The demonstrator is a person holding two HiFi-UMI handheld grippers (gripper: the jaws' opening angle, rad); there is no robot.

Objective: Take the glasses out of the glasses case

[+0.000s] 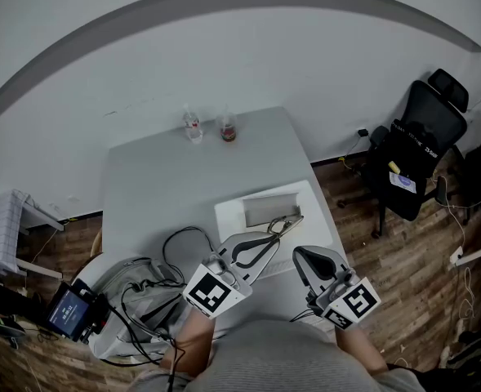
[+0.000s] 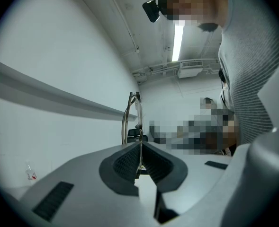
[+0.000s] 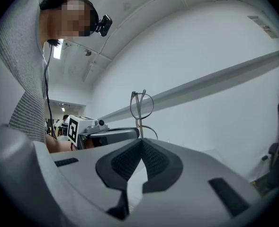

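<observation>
An open grey glasses case (image 1: pixel 269 210) lies on a white mat (image 1: pixel 230 216) near the table's right edge. Just in front of it, thin metal-framed glasses (image 1: pixel 286 224) hang above the mat, outside the case. My left gripper (image 1: pixel 273 237) is shut on one thin arm of the glasses (image 2: pixel 131 115), which stand up beyond its pads (image 2: pixel 130 160). My right gripper (image 1: pixel 300 254) is a little to the right and nearer to me, shut with nothing between its pads (image 3: pixel 153 157). From it I see the glasses (image 3: pixel 142 106) rising off the tip of the left gripper (image 3: pixel 138 132).
Two small bottles (image 1: pixel 193 126) (image 1: pixel 228 126) stand at the table's far edge. Cables (image 1: pixel 180 247) lie at the near left, beside a device with a lit screen (image 1: pixel 69 313). A black office chair (image 1: pixel 416 149) stands right of the table on the wooden floor.
</observation>
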